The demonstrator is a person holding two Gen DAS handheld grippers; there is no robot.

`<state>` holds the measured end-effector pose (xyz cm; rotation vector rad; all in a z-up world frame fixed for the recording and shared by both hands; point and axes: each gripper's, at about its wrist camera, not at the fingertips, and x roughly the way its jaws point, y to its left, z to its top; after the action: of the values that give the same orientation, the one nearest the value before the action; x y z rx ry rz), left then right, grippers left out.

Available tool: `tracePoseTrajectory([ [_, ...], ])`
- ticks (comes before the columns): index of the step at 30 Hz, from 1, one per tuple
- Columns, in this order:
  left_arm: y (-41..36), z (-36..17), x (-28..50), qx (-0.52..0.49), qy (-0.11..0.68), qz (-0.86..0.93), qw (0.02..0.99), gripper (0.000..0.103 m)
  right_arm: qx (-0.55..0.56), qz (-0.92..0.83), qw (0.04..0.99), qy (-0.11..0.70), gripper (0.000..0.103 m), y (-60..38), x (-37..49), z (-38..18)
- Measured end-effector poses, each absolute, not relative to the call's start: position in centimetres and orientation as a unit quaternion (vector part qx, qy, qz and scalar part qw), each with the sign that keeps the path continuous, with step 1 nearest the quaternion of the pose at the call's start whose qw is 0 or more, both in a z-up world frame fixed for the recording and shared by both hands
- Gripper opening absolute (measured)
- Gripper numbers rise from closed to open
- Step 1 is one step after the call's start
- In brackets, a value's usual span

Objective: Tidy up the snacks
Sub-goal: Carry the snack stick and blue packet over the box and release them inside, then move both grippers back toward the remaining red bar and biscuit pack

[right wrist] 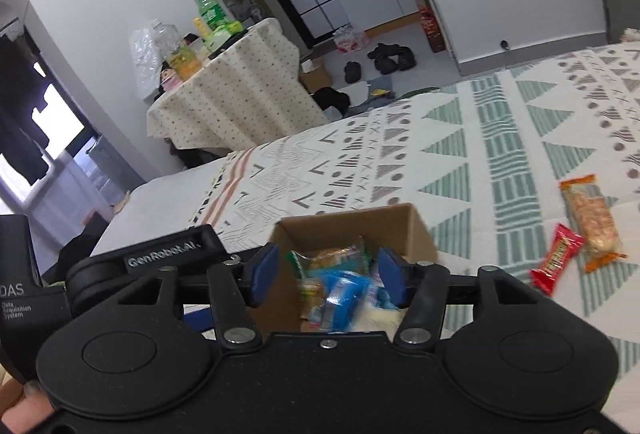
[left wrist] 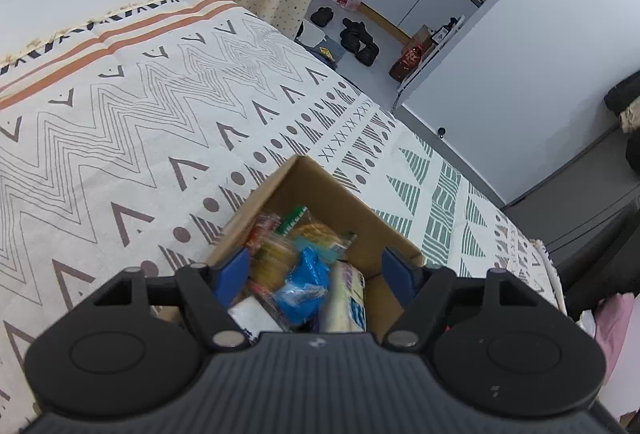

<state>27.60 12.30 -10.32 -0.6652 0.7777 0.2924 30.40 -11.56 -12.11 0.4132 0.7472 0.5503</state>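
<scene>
cardboard box [left wrist: 320, 194] of snacks on patterned bedspread [left wrist: 120, 122], directly beyond both grippers. left gripper [left wrist: 316, 270] spread wide, empty, over box; right gripper [right wrist: 326, 270] likewise wide, empty. box contents blurred: blue packet [left wrist: 306, 282] clearest, near wall hidden by gripper bodies. only right view shows red bar [right wrist: 556, 260] and orange-ended packet [right wrist: 592, 222] on bedspread, right of box, touching.

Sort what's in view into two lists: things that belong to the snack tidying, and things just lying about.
Belongs to the job:
cardboard box
blue snack packet in the box
red snack bar on the bedspread
orange-ended snack pack beside it

Just lying about:
green bottle on the draped table
black shoes on the floor
</scene>
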Motion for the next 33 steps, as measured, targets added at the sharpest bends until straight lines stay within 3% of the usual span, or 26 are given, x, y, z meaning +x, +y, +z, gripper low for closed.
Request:
tracePoseTrajectory([
  [2,11.7,-10.2,27.7,-0.310,0.373,0.141,0.863,0.083,0.197,0.253,0.877,0.358,0.056,-12.6,30.0,-12.2],
  [8,9.3,-10.0,27.8,-0.281,0.382,0.131,0.871,0.088,0.198,0.227,0.885,0.355,0.060,-15.8,29.1,-12.5],
  [14,6.9,-9.6,27.7,-0.253,0.389,0.123,0.877,0.089,0.204,0.206,0.889,0.354,0.065,-18.6,28.3,-13.1],
  [18,5.1,-9.4,27.6,-0.235,0.392,0.110,0.883,0.089,0.204,0.193,0.893,0.351,0.075,-20.4,27.8,-13.4],
  [33,-1.6,-8.8,29.1,-0.160,0.389,0.052,0.906,0.089,0.234,0.155,0.897,0.342,0.078,-27.2,27.7,-16.0],
])
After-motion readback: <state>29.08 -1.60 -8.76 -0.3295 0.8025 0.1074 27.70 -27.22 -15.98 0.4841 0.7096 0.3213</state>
